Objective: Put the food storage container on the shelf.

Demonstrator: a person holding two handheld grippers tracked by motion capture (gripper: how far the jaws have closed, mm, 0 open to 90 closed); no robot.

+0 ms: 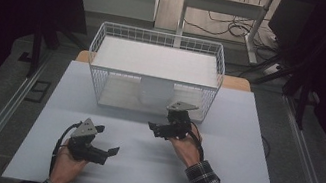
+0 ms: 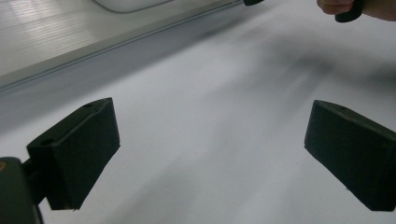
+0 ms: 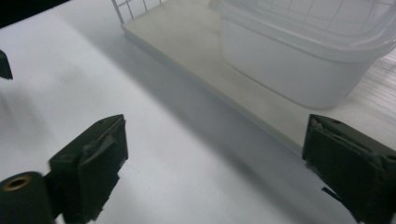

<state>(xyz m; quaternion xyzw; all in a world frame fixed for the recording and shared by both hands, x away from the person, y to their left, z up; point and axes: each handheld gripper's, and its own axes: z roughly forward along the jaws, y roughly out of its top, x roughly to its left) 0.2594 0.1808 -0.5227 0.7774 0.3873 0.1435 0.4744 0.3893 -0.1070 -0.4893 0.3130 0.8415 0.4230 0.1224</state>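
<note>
A white wire basket (image 1: pixel 104 40) stands at the back of the white table (image 1: pixel 237 176), with a white board (image 1: pixel 156 61) across its top. Under that board a white plastic tub (image 1: pixel 154 93) sits on the basket's white floor board (image 3: pixel 187 46). The tub (image 3: pixel 289 60) looms close ahead of my right gripper (image 3: pixel 215 168), which is open and holds nothing. In the high view the right gripper (image 1: pixel 158 121) hovers just in front of the basket. My left gripper (image 1: pixel 106 140) is lower left, over bare table. Its fingers (image 2: pixel 79 149) stand wide apart, also open and holding nothing.
The other hand (image 2: pixel 355 7) shows at the top right of the left gripper view. A wooden board (image 1: pixel 238 83) lies under the basket at the table's far edge. Beyond the table are desk legs (image 1: pixel 253 41) and cables (image 1: pixel 223 26) on the floor.
</note>
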